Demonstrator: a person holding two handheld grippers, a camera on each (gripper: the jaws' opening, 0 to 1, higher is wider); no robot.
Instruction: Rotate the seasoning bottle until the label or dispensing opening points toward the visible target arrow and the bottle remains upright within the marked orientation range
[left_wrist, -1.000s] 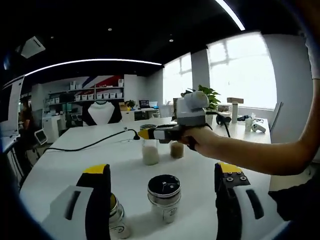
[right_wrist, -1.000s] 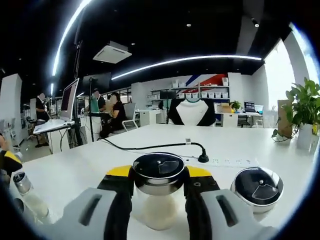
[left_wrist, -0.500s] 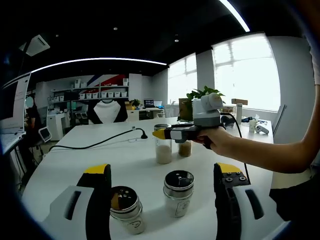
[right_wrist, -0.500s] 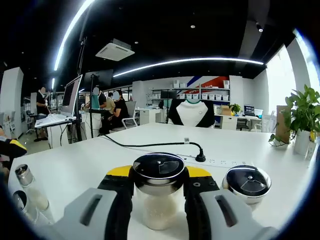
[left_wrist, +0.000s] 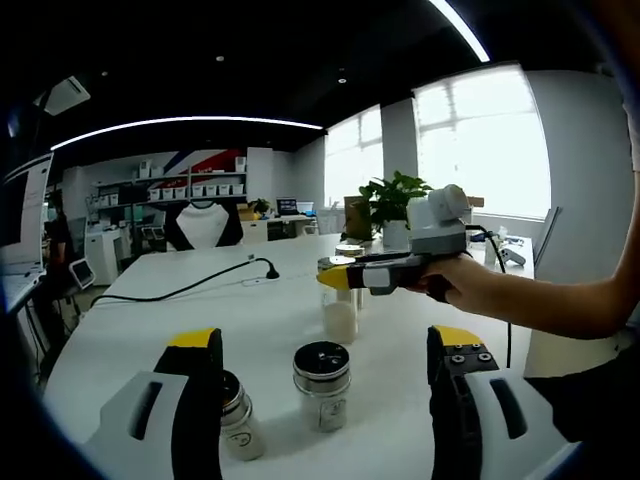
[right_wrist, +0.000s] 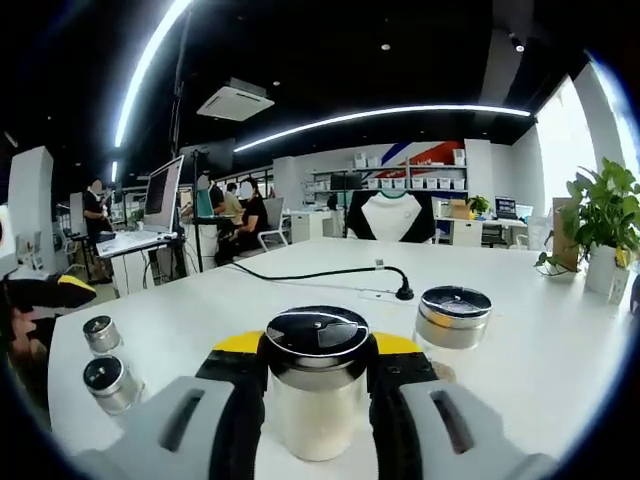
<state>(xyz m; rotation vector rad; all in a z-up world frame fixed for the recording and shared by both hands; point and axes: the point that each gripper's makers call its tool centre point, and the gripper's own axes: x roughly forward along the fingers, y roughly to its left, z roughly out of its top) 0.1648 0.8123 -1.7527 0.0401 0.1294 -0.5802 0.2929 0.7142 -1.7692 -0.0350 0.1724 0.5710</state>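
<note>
Seasoning bottle stands bottom centre of the right gripper view, clamped upright in the right hand-held gripper. Bare white tabletop spreads around it. Left hand-held gripper hangs spread apart over two jars.

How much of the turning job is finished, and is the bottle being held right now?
Done: the right gripper is shut on the seasoning bottle, which stands upright. In hand: that grip; no target arrow can be seen, so I cannot tell how far it has turned. The left gripper is open and holds nothing, with two small jars on the white table ahead of it. Left: pointing the lid's opening at the arrow and letting go.
</note>
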